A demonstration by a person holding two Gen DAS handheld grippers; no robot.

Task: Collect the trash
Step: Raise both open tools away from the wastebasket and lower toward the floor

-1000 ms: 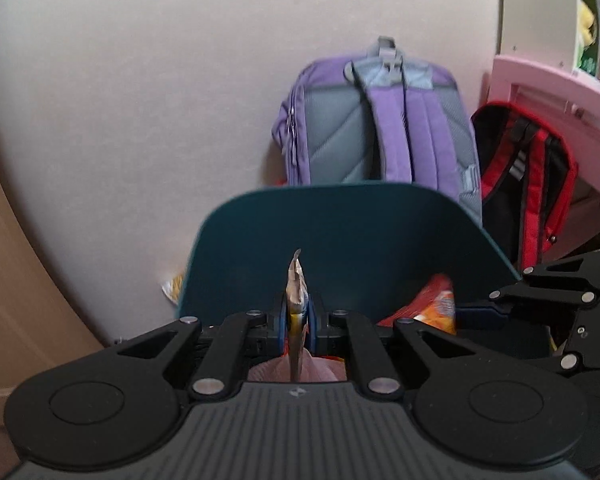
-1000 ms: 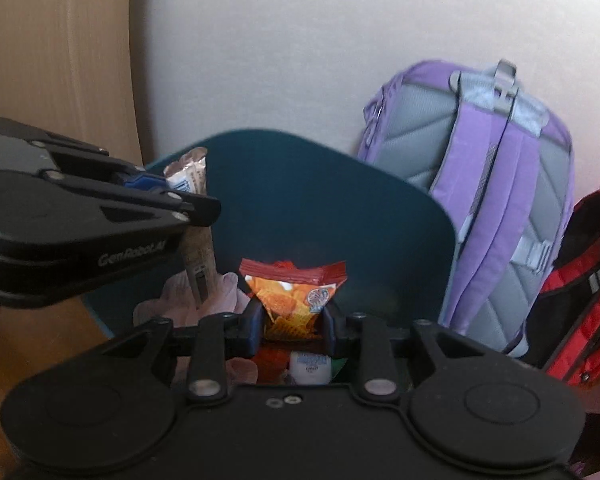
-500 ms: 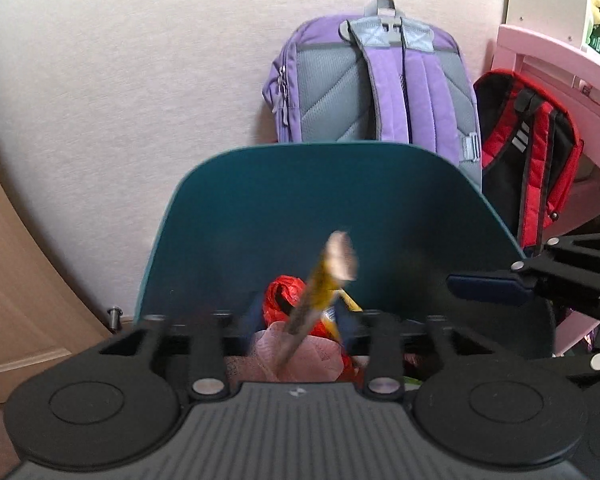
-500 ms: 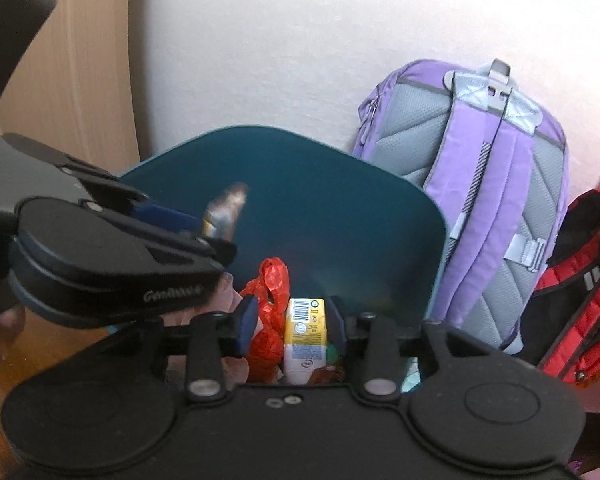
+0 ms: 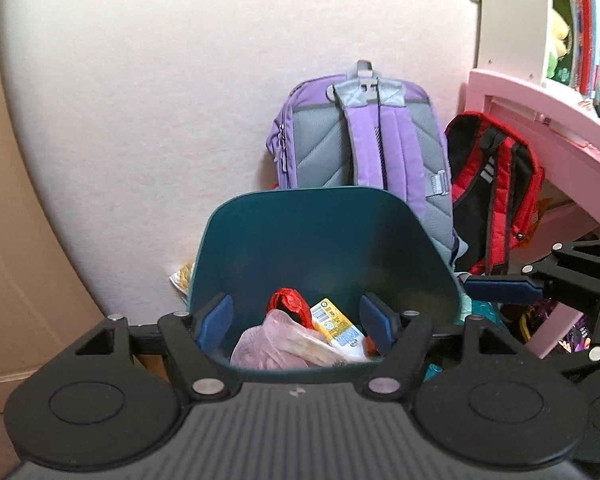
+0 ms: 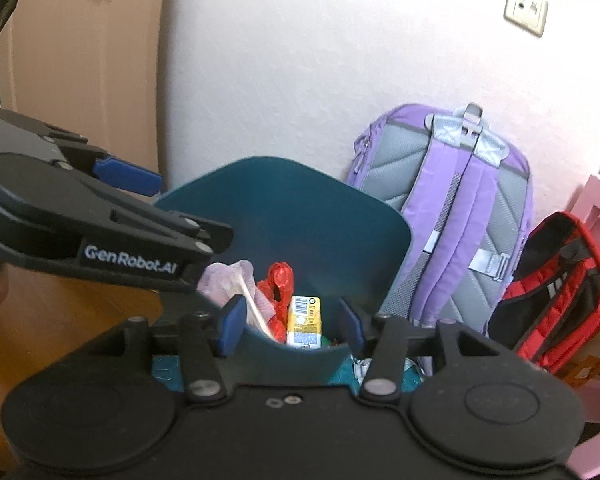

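A teal bin [image 5: 320, 240] stands against the wall and holds a pink bag [image 5: 272, 344], a red wrapper [image 5: 288, 304] and a yellow juice carton [image 5: 336, 326]. My left gripper [image 5: 296, 320] hovers above the bin's near rim, its jaws opening with nothing between the blue pads. In the right wrist view the same bin [image 6: 300, 208] shows the carton [image 6: 304, 320], the red wrapper [image 6: 278, 284] and a long thin wrapper [image 6: 254, 312]. My right gripper [image 6: 291, 326] hangs over the near rim too, jaws opening and empty. The left gripper's finger [image 6: 128, 176] reaches in from the left.
A purple backpack [image 5: 360, 140] and a red-and-black backpack [image 5: 496, 196] lean on the wall behind the bin. A pink desk [image 5: 548, 140] stands at the right. A wooden door [image 6: 80, 60] is at the left. A crumpled wrapper [image 5: 182, 278] lies beside the bin.
The left gripper let go of the thin wrapper and the right let go of the orange snack bag; both fell into the bin. Both grippers opened, rose and drew back.
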